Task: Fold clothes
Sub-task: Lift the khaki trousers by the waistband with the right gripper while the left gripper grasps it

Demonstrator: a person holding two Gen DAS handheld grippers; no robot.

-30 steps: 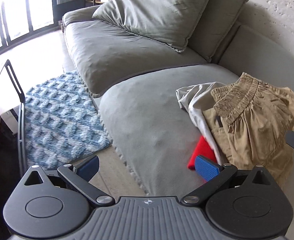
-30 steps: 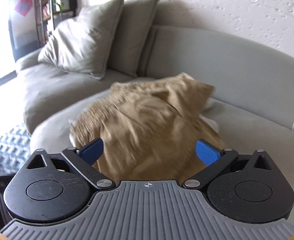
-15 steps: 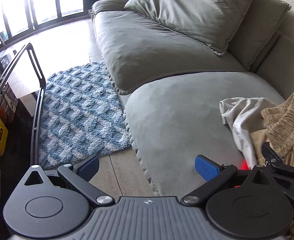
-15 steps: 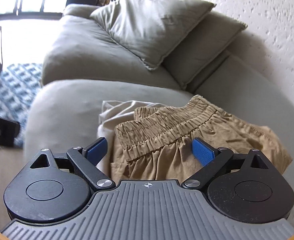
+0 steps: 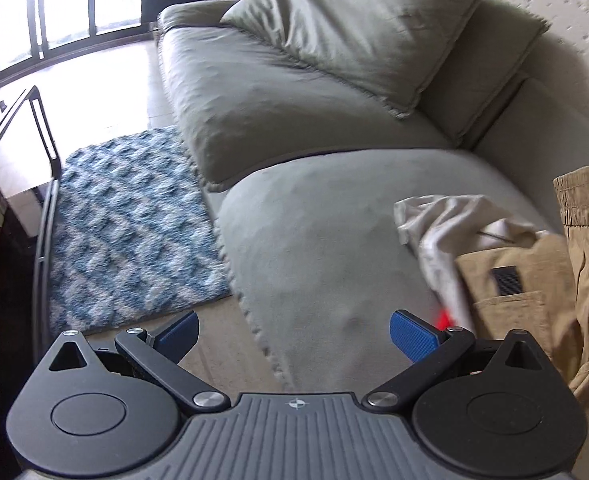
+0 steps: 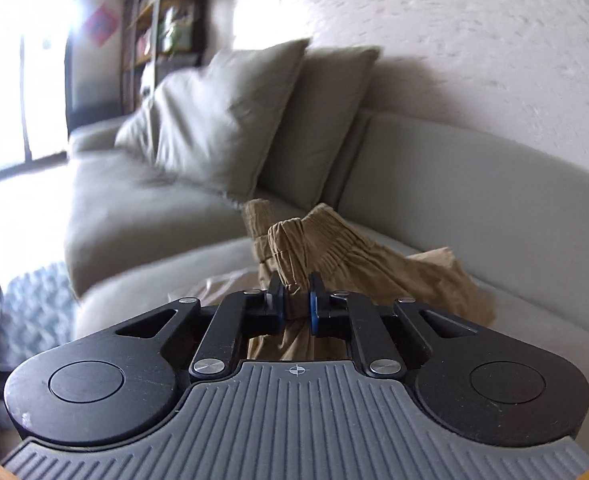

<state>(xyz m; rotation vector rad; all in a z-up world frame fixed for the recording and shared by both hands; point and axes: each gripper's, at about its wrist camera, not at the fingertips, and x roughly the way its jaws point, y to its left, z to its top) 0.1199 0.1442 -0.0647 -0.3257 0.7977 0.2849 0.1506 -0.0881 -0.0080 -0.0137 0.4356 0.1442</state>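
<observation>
Now right gripper [image 6: 295, 304] pinches khaki shorts' [image 6: 358, 264] gathered elastic waistband; left gripper [image 5: 294, 334] fingers wide, empty.

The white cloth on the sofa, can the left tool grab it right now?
Probably yes. The left tool is open with nothing between its pads, and the white cloth lies ahead to its right on the sofa, its near edge uncovered. The tan shorts, held by the right tool, lie over its far side.
</observation>
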